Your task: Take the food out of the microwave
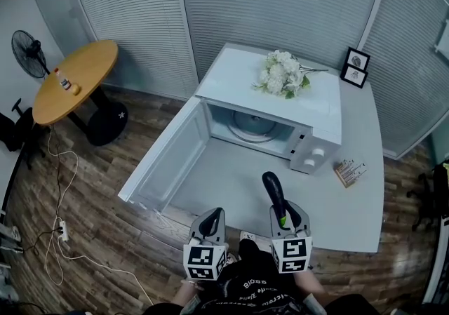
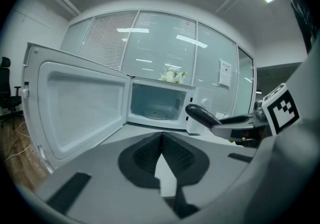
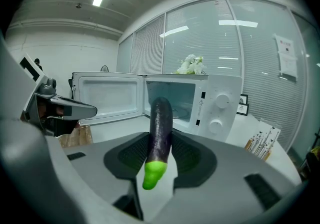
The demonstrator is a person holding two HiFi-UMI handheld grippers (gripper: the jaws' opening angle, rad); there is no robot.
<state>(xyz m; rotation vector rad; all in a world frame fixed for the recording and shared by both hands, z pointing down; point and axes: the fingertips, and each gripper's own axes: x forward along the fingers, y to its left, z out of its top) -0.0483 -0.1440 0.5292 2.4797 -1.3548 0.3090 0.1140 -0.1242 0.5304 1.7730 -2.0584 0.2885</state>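
The right claw (image 3: 160, 144) is pinching a dark purple eggplant (image 3: 161, 118) between its pads, with the bright green stem end pointing back and the dark end pointing toward the microwave (image 1: 309, 139). The eggplant is outside the oven, held above the pale surface (image 1: 351, 215) in front of the open cavity. The left claw (image 2: 161, 140) is just beside it, its jaws pressed together with nothing between them. The microwave door (image 1: 168, 159) is swung wide to the left, and only the glass plate (image 1: 247, 125) lies inside. White flowers (image 1: 283, 74) rest on top of the oven. Two picture frames (image 1: 356, 66) stand behind it and a small printed card (image 1: 349, 171) lies to its right. I can read no print on the card, nor on the sheet (image 3: 286, 60) stuck to the glass wall.
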